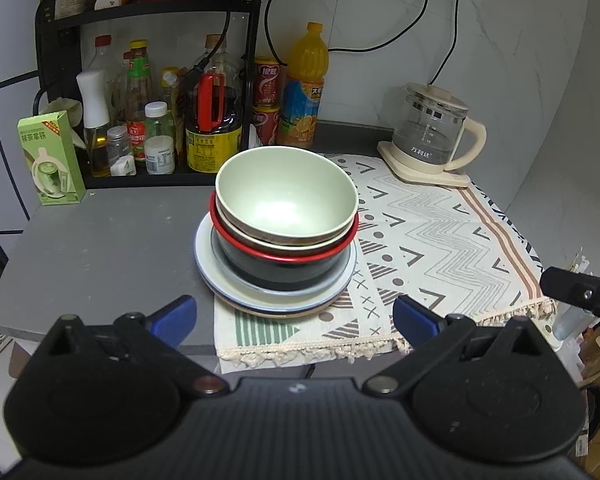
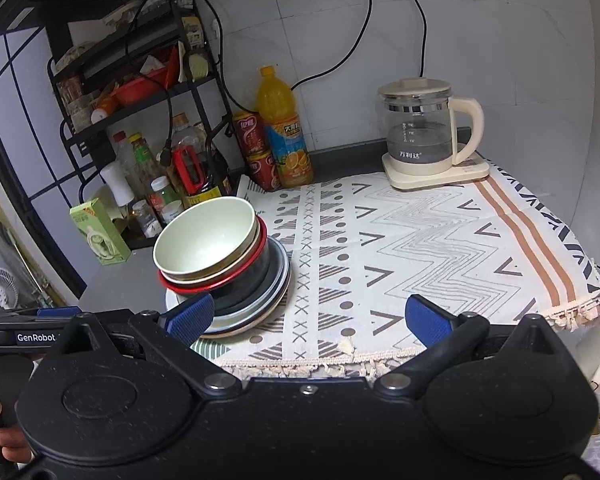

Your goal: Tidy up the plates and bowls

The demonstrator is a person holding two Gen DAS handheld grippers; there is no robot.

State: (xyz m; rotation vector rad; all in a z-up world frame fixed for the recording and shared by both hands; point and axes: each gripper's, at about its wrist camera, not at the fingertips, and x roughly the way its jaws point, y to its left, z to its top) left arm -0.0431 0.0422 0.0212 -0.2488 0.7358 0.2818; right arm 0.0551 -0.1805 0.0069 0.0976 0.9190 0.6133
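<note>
A stack of dishes sits at the left edge of the patterned cloth, half on the bare grey desk: a pale green bowl nested in what looks like a second, cream bowl, then a red-rimmed black bowl, all on a pile of plates – how many plates is hard to tell. Behind the stack, close by, stand a black wire rack crowded with sauce bottles, two red cans one on the other, and an orange juice bottle. A green carton stands on the desk to the left. A glass kettle on a cream base occupies the far right corner of the cloth, its cord running up the white tiled wall to a socket.

The left gripper hangs just in front of the plates, fingers spread wide and empty. The right gripper is likewise wide apart and empty – its left finger overlaps the plates in view, with open cloth ahead
</note>
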